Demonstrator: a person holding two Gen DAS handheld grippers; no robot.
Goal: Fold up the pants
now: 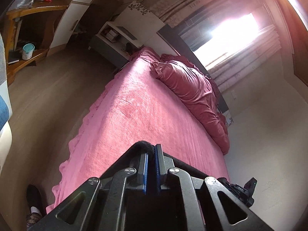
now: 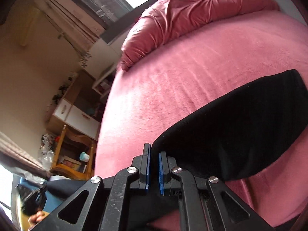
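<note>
In my right wrist view the black pants [image 2: 240, 130] lie as a long, soft, matte band on the pink bed [image 2: 192, 73], their long axis running from just above my right gripper [image 2: 153, 170] at lower centre up to a squared end at the right edge of the frame. The cloth looks thick and fuzzy, with a rounded fold at the near end. My right gripper's blue ribbed pads are drawn nearly together on that near fold. In the left wrist view my left gripper [image 1: 152, 166] is likewise pinched on a black edge of the pants [image 1: 146, 144]. The bed's fleecy cover has a ruffled border at lower left, bare floor [image 1: 57, 80] beside it, and a crumpled satin duvet [image 1: 192, 88] toward upper right.
</note>
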